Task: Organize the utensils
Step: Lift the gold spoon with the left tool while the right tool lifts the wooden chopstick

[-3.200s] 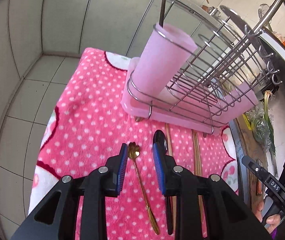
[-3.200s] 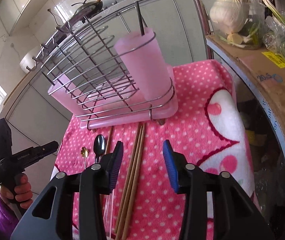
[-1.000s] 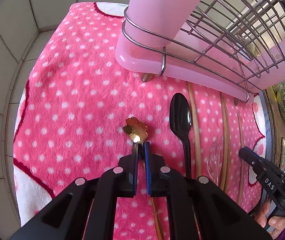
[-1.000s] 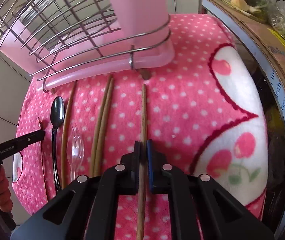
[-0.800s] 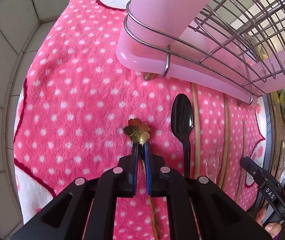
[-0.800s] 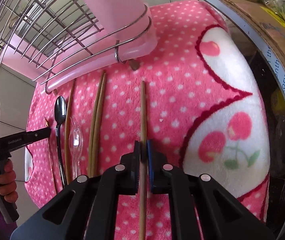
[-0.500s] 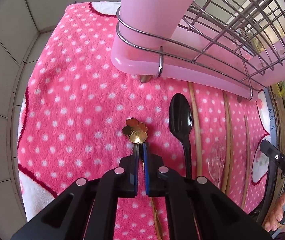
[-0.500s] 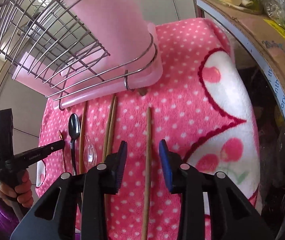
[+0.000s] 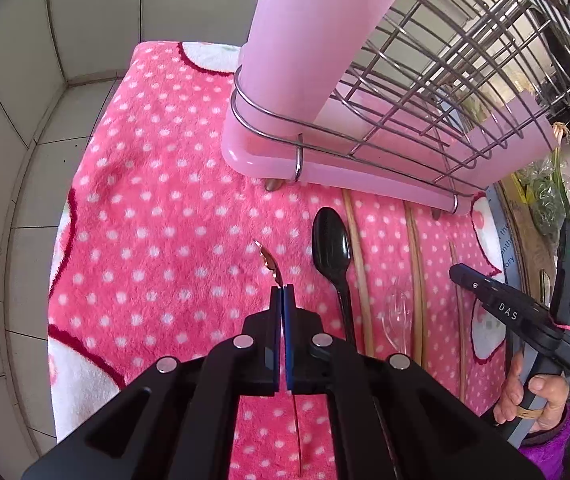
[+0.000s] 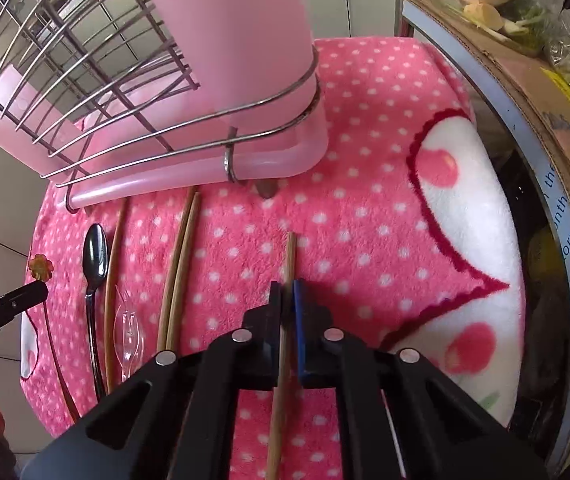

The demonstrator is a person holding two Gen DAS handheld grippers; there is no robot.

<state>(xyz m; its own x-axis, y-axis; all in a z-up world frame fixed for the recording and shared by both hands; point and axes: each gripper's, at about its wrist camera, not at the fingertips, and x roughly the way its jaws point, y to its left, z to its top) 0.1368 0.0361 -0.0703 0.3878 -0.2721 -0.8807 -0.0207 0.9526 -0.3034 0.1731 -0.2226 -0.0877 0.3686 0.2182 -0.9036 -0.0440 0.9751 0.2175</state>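
With the left tongs (image 9: 283, 294) clenched on the gold spoon (image 9: 267, 261) and the right tongs (image 10: 287, 292) grasping a chopstick (image 10: 289, 254), lift each straight, then lower it into the pink cup (image 9: 305, 36) ahead of both tongs.

Rack (image 9: 385, 168) at towel's (image 9: 157, 208) far end; spoon (image 9: 331, 248), chopsticks (image 10: 177, 272), fork (image 10: 127, 334) side by side before it

Left gripper (image 9: 283, 294): matte black frame w/ silver round screws, blue pads on jaws. Right gripper (image 10: 288, 290): same build; seen from left cam, its black side reads "DAS", w/ green LED and pink band. Hand (image 9: 533, 394) at handle; purple fuzzy sleeve (image 9: 551, 426).
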